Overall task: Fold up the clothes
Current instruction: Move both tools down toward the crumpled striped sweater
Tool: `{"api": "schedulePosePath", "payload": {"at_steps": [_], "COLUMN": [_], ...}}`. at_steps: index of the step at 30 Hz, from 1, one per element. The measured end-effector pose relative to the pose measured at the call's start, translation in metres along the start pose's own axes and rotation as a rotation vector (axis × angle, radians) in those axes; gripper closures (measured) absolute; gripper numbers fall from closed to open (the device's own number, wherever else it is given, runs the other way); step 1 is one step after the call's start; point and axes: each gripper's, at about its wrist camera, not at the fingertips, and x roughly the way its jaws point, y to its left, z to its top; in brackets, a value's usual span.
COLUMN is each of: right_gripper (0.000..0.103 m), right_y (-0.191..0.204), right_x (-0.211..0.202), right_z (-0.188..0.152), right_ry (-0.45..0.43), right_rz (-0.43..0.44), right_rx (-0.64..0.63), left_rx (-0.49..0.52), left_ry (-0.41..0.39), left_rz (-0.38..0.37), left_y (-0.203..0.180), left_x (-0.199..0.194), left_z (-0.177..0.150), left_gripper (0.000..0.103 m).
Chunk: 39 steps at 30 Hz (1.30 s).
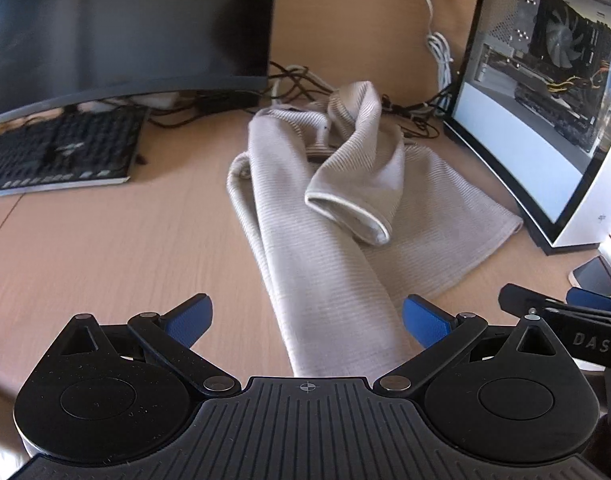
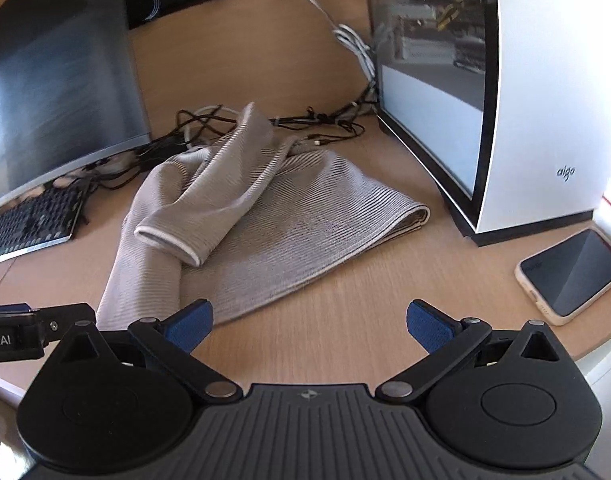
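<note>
A beige ribbed garment (image 1: 325, 240) lies on a wooden desk (image 1: 105, 240), just left of a white computer case (image 2: 545, 120). One sleeve (image 1: 357, 168) is folded back over its body. The left gripper (image 1: 307, 322) hangs low, level and pointing forward, jaws wide apart around the other sleeve, apparently not touching it. The right gripper (image 2: 309, 326) hovers level beside it over bare desk, spread wide and empty, near the garment's hem.
</note>
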Motion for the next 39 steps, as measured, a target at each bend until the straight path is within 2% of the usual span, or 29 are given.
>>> {"api": "schedulePosePath", "payload": {"at_steps": [5,8,10,15,17,20,24,28,34,39], "right_gripper": [0.0,0.0,0.0,0.0,0.0,0.0,0.0,0.0,0.0,0.0], "right_y": [0.008,0.011,0.013,0.016,0.016,0.016,0.008,-0.003,0.006,0.012], "right_x": [0.025,0.041,0.05,0.074,0.085,0.102,0.135,0.169,0.177,0.172], "right_z": [0.017,0.029,0.036,0.052,0.058,0.067,0.08,0.085,0.079,0.075], "right_ry": [0.033,0.07,0.089,0.115,0.127,0.144,0.148,0.182,0.137,0.136], "right_rz": [-0.042,-0.076,-0.08,-0.075,-0.065,-0.045,0.06,0.197,0.215,0.202], "right_rx": [0.069,0.113,0.145,0.142,0.129,0.111,0.118,0.198,0.073,0.043], "left_rx": [-0.062,-0.098,-0.086,-0.073,-0.097,-0.078,-0.096,-0.104,-0.104,-0.068], "left_ry": [0.07,0.117,0.131,0.161,0.185,0.179,0.181,0.186,0.226,0.267], "left_rz": [-0.113,-0.242,-0.316,-0.377,-0.384,-0.382,-0.339,-0.297,-0.251,-0.217], "left_y": [0.033,0.045,0.046,0.039,0.038,0.032,0.025,0.021,0.015,0.011], "left_x": [0.046,0.07,0.082,0.113,0.122,0.126,0.126,0.122,0.121,0.123], "left_z": [0.033,0.048,0.055,0.063,0.063,0.062,0.057,0.053,0.054,0.057], "left_gripper": [0.0,0.0,0.0,0.0,0.0,0.0,0.0,0.0,0.0,0.0]}}
